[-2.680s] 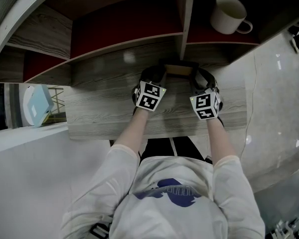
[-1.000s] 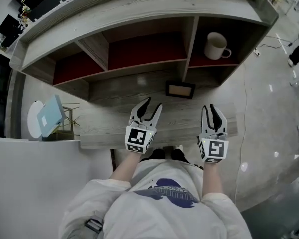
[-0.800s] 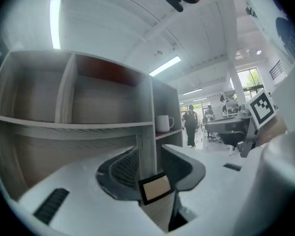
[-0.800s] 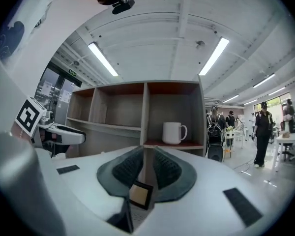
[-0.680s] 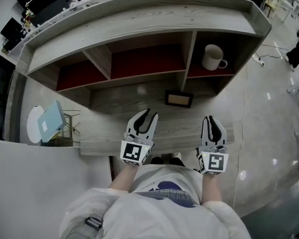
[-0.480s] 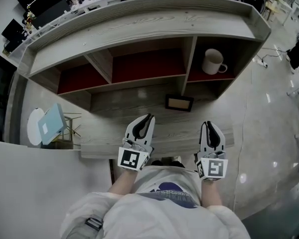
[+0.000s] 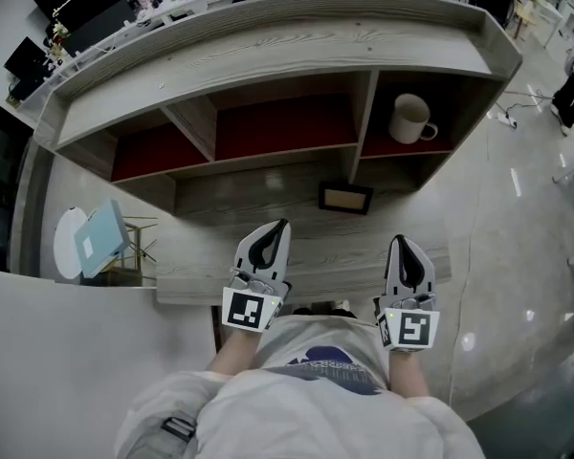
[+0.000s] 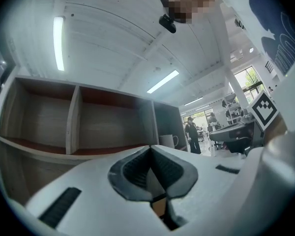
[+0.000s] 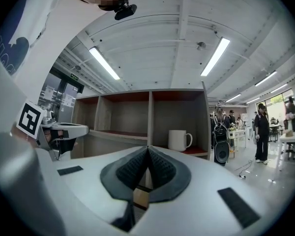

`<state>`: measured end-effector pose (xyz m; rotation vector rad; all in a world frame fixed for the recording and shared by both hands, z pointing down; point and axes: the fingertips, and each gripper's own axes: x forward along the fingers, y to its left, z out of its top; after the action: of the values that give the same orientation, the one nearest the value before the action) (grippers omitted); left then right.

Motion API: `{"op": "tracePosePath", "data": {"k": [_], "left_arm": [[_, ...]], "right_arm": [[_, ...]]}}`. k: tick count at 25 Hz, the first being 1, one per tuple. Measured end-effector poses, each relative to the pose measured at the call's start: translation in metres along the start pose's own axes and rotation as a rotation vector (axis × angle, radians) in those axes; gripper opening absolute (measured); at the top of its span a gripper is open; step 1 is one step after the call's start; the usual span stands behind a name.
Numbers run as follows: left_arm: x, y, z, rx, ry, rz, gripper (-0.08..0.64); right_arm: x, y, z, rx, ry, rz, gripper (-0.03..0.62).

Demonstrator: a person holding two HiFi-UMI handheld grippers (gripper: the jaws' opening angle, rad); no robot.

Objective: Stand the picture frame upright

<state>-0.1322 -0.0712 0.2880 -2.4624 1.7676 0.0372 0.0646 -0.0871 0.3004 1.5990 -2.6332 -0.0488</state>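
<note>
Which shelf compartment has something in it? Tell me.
The right-hand compartment: a white mug stands in it. The middle compartment and the left compartment show only their red back panels.

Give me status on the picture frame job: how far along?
Done: the picture frame appears to stand upright on the desk, just in front of the shelf divider, with nothing touching it.
In hand: nothing. The left gripper and right gripper are both shut and empty, near the desk's front edge.
Left: nothing evident; the job looks finished.
</note>
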Motion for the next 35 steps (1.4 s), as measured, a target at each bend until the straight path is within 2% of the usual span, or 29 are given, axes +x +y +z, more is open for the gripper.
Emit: {"op": "tracePosePath", "data": {"k": [11,19,35], "left_arm": [[-0.003,0.004,0.002,0.017,-0.002,0.017,0.007],[-0.003,0.010,0.005,0.018,-0.007,0.027,0.006],[-0.006,0.017,0.002,0.025,0.003,0.031,0.006]], "right_arm": [[-0.001,-0.005,0.008,0.019,-0.033,0.012,0.000],[0.000,-0.009,0.016,-0.044,-0.063,-0.031,-0.002],[-0.001,-0.006,0.017,-0.070,-0.071,-0.050,-0.002]]}}
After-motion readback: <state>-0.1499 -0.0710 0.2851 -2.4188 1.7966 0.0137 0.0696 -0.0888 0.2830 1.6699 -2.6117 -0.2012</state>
